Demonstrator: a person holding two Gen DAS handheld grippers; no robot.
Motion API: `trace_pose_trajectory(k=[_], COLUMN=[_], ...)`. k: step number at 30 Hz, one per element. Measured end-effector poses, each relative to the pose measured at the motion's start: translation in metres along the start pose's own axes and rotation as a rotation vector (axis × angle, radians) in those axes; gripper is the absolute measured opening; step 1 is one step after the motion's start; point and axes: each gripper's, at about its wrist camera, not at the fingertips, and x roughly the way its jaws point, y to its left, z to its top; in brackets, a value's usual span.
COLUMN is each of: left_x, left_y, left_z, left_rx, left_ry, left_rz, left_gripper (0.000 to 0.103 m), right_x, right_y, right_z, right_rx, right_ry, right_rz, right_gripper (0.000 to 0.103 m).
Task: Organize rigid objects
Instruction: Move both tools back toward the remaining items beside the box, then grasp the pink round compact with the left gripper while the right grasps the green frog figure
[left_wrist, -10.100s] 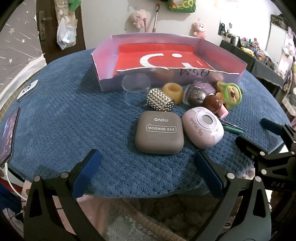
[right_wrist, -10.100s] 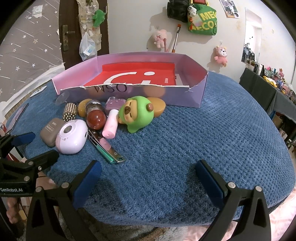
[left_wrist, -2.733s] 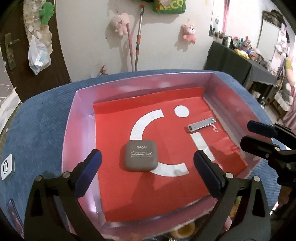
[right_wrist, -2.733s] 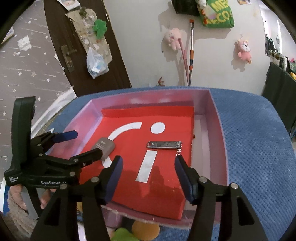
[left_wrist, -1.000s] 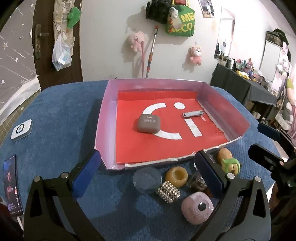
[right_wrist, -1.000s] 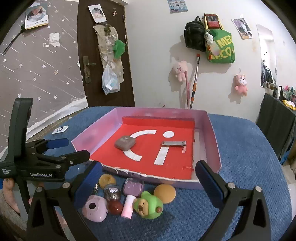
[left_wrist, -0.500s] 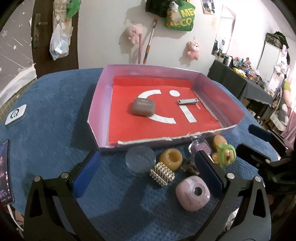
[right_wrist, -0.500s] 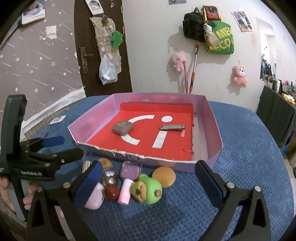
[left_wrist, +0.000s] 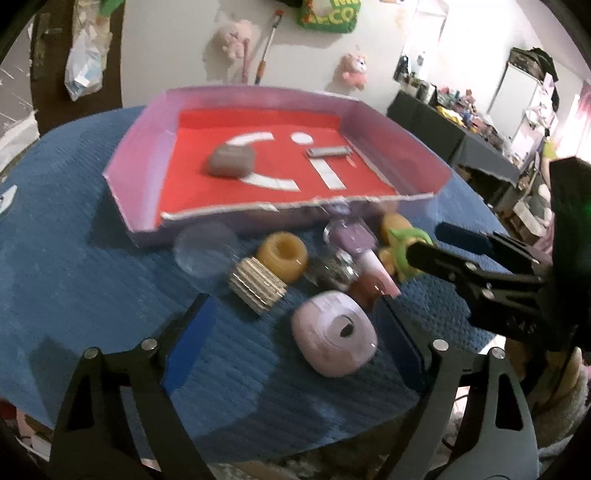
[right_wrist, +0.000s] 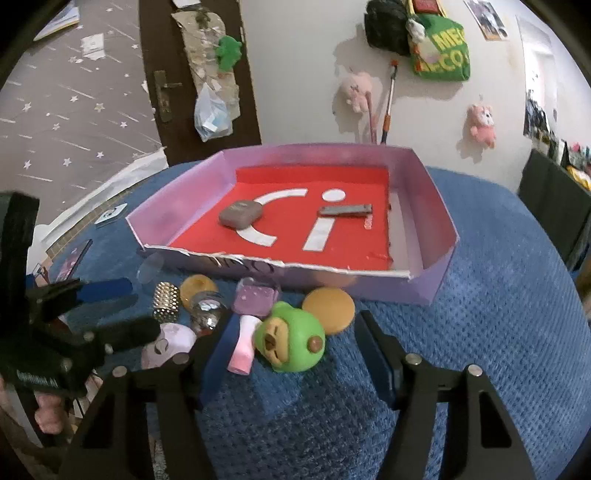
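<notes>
Room: white wall hung with pink plush toys (right_wrist: 481, 124) and a green bag (right_wrist: 445, 55); dark wooden door (right_wrist: 184, 85) at the left.
Surface: round table under a blue textured cloth (right_wrist: 498, 314).
Tray: shallow lilac cardboard tray (left_wrist: 136, 177) with a red-and-white printed floor, at the far middle of the table.
In the tray: grey-brown rounded compact case (left_wrist: 231, 160) on the white arc; flat silver metal nail clipper (left_wrist: 328, 152) to its right, well apart from it.
Loose things: lying in a cluster just in front of the tray's torn near wall.
Cluster, left part: clear plastic cup (left_wrist: 207, 249), silver studded cylinder (left_wrist: 257, 290), amber ring-shaped piece (left_wrist: 282, 255), glittery ball (right_wrist: 207, 306).
Cluster, right part: lilac square jar (right_wrist: 255, 297), pink tube (right_wrist: 243, 349), green bear-face toy (right_wrist: 291, 338), flat orange disc (right_wrist: 328, 304).
Pink case: rounded pale pink case with a round window (left_wrist: 334, 338), nearest the table edge.
Left gripper (left_wrist: 295, 343): jaws apart and closing, the pale pink case between the blue pads, no contact visible.
Right gripper (right_wrist: 293, 362): jaws apart and closing, the green bear-face toy and the pink tube between the pads; contact cannot be told.
</notes>
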Motion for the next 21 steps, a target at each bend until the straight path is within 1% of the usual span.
trace_pose_trajectory(k=[1, 5, 9, 11, 13, 15, 16, 17, 18, 20, 21], left_x=[0.001, 0.01, 0.011, 0.01, 0.01, 0.009, 0.009, 0.009, 0.009, 0.009, 0.009], left_y=[-0.002, -0.007, -0.013, -0.015, -0.017, -0.019, -0.019, -0.021, -0.023, -0.025, -0.025], left_z=[-0.002, -0.009, -0.013, -0.014, -0.015, -0.016, -0.017, -0.017, -0.017, -0.017, -0.018], left_rx=[-0.003, -0.014, 0.012, 0.007, 0.005, 0.006, 0.0, -0.002, 0.005, 0.013, 0.012], left_ry=[0.007, 0.047, 0.041, 0.04, 0.036, 0.032, 0.034, 0.031, 0.03, 0.025, 0.023], left_rz=[-0.006, -0.021, 0.006, 0.005, 0.01, 0.001, -0.01, -0.012, -0.004, 0.005, 0.005], left_gripper=[0.087, 0.078, 0.074, 0.069, 0.066, 0.06, 0.054, 0.052, 0.052, 0.052, 0.052], right_x=[0.001, 0.005, 0.011, 0.015, 0.017, 0.02, 0.021, 0.021, 0.022, 0.023, 0.023], right_y=[-0.001, -0.006, -0.011, -0.014, -0.018, -0.02, -0.021, -0.022, -0.022, -0.022, -0.022], right_z=[-0.001, -0.004, -0.008, -0.01, -0.011, -0.012, -0.013, -0.013, -0.012, -0.011, -0.01], right_rx=[0.008, 0.037, 0.076, 0.102, 0.133, 0.155, 0.169, 0.177, 0.182, 0.193, 0.2], right_ry=[0.006, 0.025, 0.046, 0.057, 0.064, 0.069, 0.072, 0.071, 0.07, 0.071, 0.073], right_rz=[-0.001, 0.01, 0.031, 0.045, 0.069, 0.088, 0.1, 0.104, 0.106, 0.116, 0.126], right_gripper=[0.067, 0.066, 0.066, 0.066, 0.065, 0.065, 0.065, 0.065, 0.064, 0.06, 0.053])
